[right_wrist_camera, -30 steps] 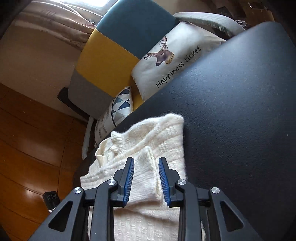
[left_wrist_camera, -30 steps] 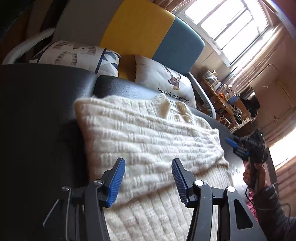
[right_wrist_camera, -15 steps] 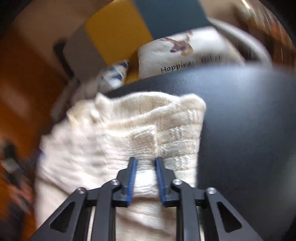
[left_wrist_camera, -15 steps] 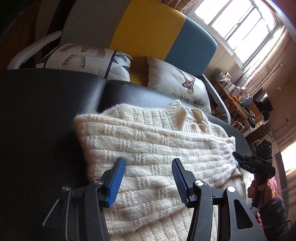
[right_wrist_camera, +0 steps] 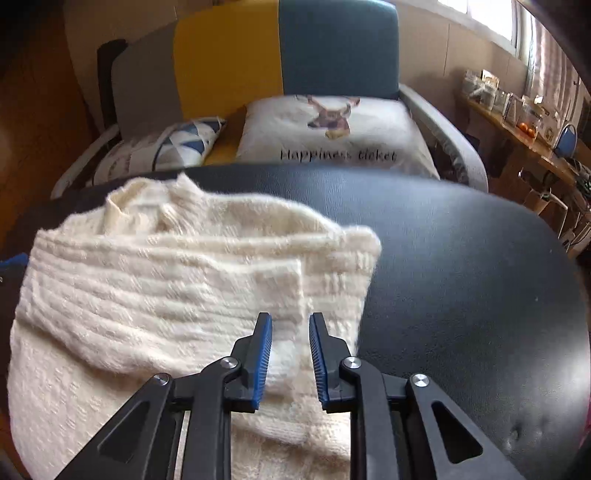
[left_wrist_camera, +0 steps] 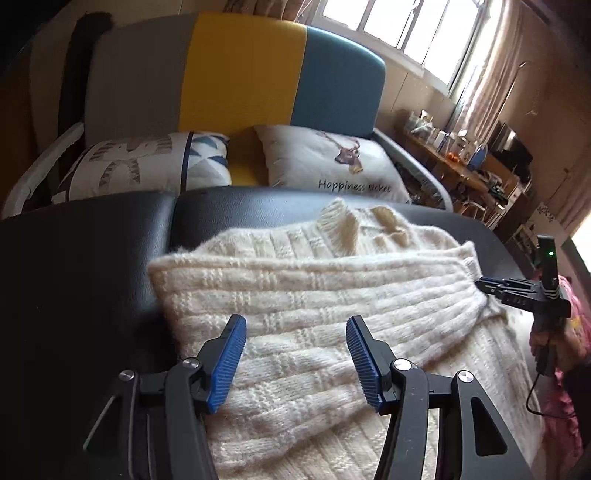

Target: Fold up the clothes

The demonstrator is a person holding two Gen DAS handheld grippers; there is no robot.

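Left gripper (left_wrist_camera: pixel 295 360): fingers (left_wrist_camera: pixel 227 363) spread wide, blue ribbed pads facing each other, nothing between them. They hung over the near-left part of the sweater (left_wrist_camera: pixel 314 295), above the folded-over sleeve layer; contact with the knit couldn't be confirmed from the left wrist view.

Right gripper (right_wrist_camera: pixel 290 356): fingers (right_wrist_camera: pixel 262 358) with a narrow gap, knit visible in the gap. Couldn't tell if they were pinching the fabric or just sitting over it. They sat at the near-right edge of the sweater (right_wrist_camera: pixel 166 280), just near of a squared cuff end. In the left wrist view the right gripper (left_wrist_camera: pixel 491 288) showed at the far right, tips at the sweater's right edge, held by a hand (left_wrist_camera: pixel 554 339).

Sweater: cream, chunky ribbed knit, lying flat on the black padded bench (right_wrist_camera: pixel 461 277). Collar toward the far side, slightly bunched. One sleeve folded across the chest, running left to right. Body extended toward the near edge under both grippers. It occupied the left and centre of the bench from the right wrist view; the bench's right part showed bare black.

Beyond the bench: a sofa (left_wrist_camera: pixel 240 70) with grey, yellow and teal back panels. Two cushions on it, a deer cushion (left_wrist_camera: pixel 332 162) reading "Happiness ticket" on the right, a geometric-print cushion (left_wrist_camera: pixel 147 166) on the left. Cluttered desk (left_wrist_camera: pixel 461 166) far right below a bright window (left_wrist_camera: pixel 399 22).
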